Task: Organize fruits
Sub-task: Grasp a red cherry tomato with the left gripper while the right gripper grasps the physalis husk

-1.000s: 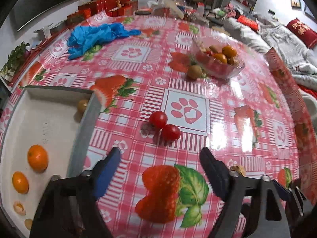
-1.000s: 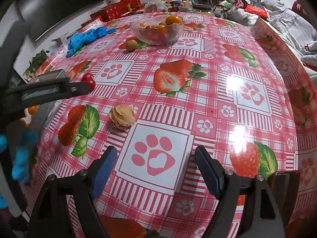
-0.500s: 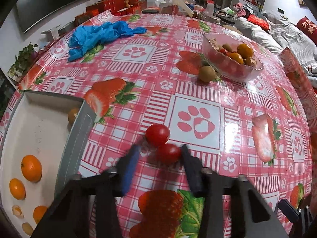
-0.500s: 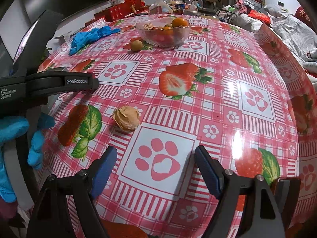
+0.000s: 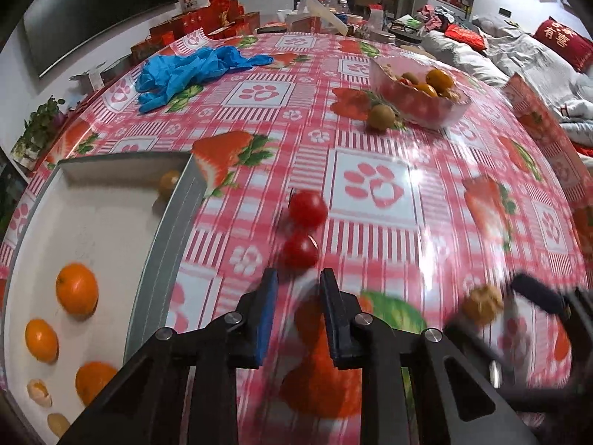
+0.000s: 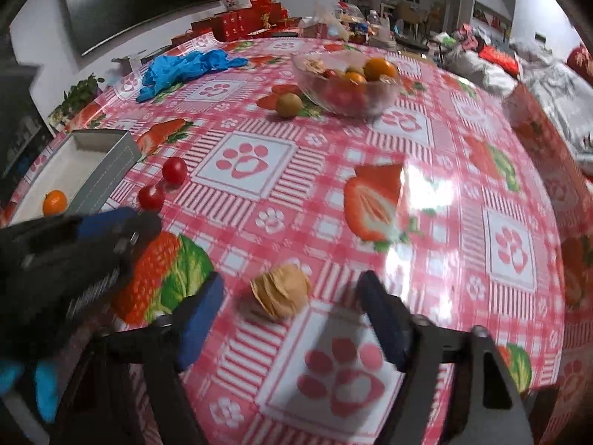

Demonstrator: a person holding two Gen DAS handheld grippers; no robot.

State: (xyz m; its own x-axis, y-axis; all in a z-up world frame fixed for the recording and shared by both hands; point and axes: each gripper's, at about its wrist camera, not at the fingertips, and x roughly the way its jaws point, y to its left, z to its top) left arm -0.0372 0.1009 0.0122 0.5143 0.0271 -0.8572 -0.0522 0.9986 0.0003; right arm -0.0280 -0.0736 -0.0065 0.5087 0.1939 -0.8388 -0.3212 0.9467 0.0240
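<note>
Just beyond the tips of my left gripper (image 5: 295,278), on the far side of them, lie two cherry tomatoes (image 5: 298,251) one behind the other, so their line runs away from me toward the far edge of the table (image 5: 374,141); the nearer one sits right at the fingertips but not between them. That gripper's jaws are drawn together with nothing caught in the narrow gap, so I judge the pinch missed and the tomato slipped forward. My right gripper (image 6: 291,298) is closing, with the papery husked fruit (image 6: 280,291) lying between its fingers, slightly toward the left one, and the pads not yet pressing it. For the tomatoes my left hand is plainly the nearer; for the husk fruit, the right. To the left stands the grey tray (image 5: 174,222), holding four oranges (image 5: 76,288) that I can count, one tucked in its far corner, plus two pale husk-like pieces at its near edge. Far right is a glass bowl (image 5: 441,118) of mixed fruit, too heaped to count, with one kiwi (image 5: 381,116) just beside it. Blue gloves (image 5: 185,70) lie far left.
</note>
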